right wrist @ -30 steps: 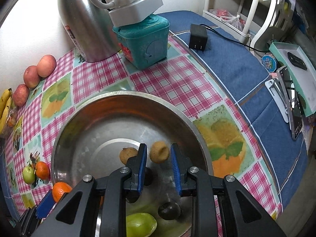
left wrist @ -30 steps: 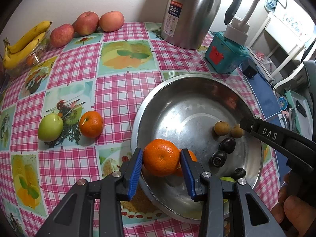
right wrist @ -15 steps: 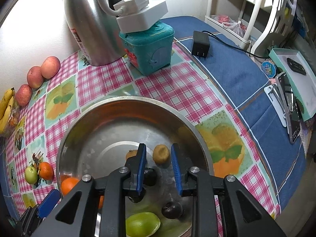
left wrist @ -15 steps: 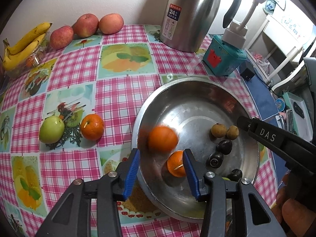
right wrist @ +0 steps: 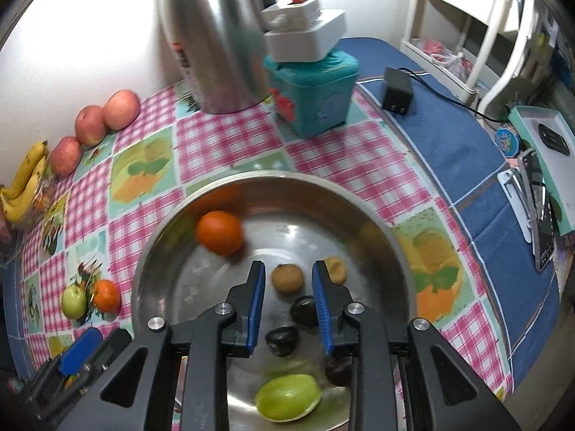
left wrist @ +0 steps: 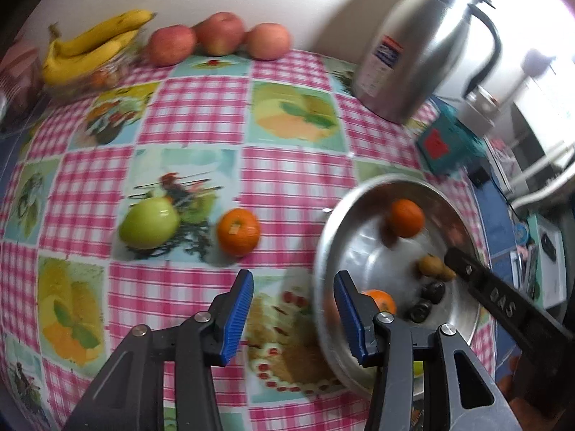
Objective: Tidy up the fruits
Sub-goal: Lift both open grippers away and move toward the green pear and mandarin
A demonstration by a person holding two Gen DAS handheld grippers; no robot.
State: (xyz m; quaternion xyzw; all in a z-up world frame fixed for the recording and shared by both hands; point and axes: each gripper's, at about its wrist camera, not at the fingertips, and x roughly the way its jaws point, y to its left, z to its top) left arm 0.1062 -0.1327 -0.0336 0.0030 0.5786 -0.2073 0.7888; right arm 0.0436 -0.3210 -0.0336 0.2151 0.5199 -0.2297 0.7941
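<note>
The left gripper (left wrist: pixel 293 310) is wide apart and holds nothing. The right gripper (right wrist: pixel 288 303) is apart too, above the metal bowl (right wrist: pixel 391 248). One orange (left wrist: pixel 238 231) sits on the tablecloth (left wrist: pixel 294 165), just beside a green apple (left wrist: pixel 149 223). It looks round, light and a bit squashy, so it may roll. Pinch it gently across its fat middle.
</note>
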